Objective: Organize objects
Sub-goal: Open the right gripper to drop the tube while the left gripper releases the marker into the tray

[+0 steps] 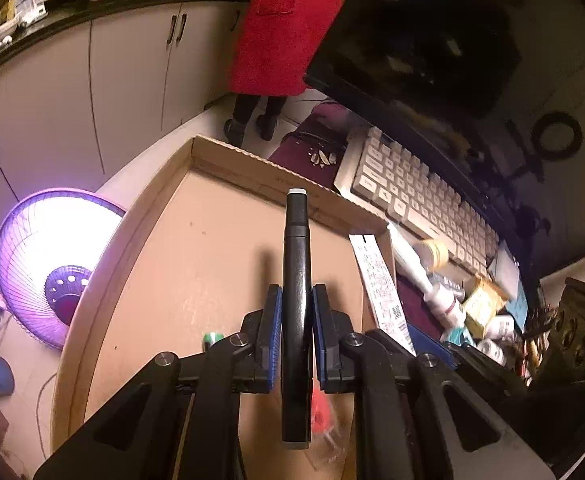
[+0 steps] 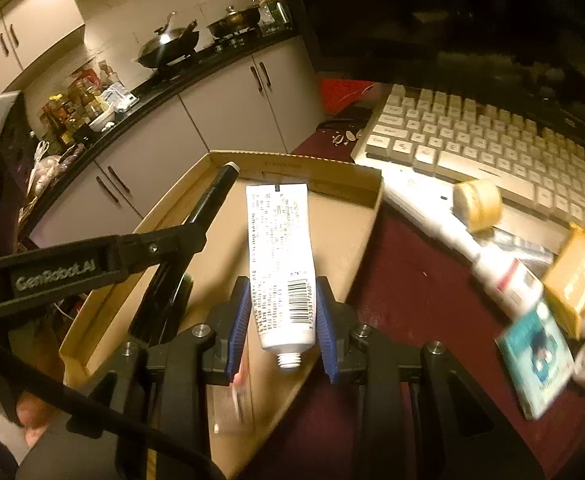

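My left gripper (image 1: 296, 300) is shut on a black marker (image 1: 296, 280) with a white tip, held above the shallow cardboard box (image 1: 152, 240). My right gripper (image 2: 284, 308) is shut on a white tube (image 2: 280, 260) with a barcode and no cap, held over the right part of the same box (image 2: 332, 172). In the right wrist view the left gripper (image 2: 180, 240) and the marker (image 2: 216, 196) show at the left. The tube also shows in the left wrist view (image 1: 380, 280). A small green-capped item (image 1: 212, 338) and something red (image 1: 320, 408) lie in the box.
A white keyboard (image 2: 472, 140) lies behind the box on a maroon cloth (image 2: 412, 280). Right of the box lie a white tube (image 2: 432, 216), a yellow-lidded jar (image 2: 476, 204), a yellow carton (image 2: 580, 276), a teal packet (image 2: 536, 356) and small bottles. A lit heater (image 1: 52, 264) stands left.
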Tool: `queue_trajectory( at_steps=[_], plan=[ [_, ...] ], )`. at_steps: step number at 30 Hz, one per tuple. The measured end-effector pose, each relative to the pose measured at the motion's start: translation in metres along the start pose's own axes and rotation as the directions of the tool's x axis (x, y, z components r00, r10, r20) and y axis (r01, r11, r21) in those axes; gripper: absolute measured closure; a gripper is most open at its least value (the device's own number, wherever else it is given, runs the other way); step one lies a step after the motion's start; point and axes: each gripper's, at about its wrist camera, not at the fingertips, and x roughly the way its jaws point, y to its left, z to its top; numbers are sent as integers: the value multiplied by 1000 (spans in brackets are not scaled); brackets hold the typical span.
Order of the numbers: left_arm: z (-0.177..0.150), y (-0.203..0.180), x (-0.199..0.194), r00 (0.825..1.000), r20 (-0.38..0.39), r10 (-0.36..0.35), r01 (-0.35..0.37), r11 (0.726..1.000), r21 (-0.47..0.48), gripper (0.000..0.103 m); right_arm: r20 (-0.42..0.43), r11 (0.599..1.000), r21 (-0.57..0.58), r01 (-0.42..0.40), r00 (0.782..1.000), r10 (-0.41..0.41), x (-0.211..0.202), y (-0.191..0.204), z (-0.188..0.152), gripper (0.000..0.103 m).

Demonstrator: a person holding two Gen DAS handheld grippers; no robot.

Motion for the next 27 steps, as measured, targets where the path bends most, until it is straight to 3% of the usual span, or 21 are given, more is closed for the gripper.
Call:
queue_trajectory(
  at_steps=[13, 21, 23, 25, 27],
  plan=[
    [0, 16, 38, 991, -100, 89, -92, 996, -23, 91, -55, 996, -41, 74, 996, -76, 32, 7, 5, 74],
    [-1, 17, 33, 991, -71, 110, -112, 993, -30, 90, -54, 990, -67, 126, 990, -130, 35, 12, 4, 73],
    [-3, 17, 30, 992, -68, 108, -111, 993, -32, 84, -59, 992, -65, 104, 992, -108, 34, 12, 4, 69],
    [-4, 16, 25, 993, -55, 106, -108, 994, -34, 70, -64, 996, -57, 64, 996, -67, 32, 12, 4, 59],
    [-7, 14, 16, 995, -27, 99, -100, 994, -34, 66, -54, 998, -55, 36, 998, -39, 25, 14, 2, 51]
  ],
)
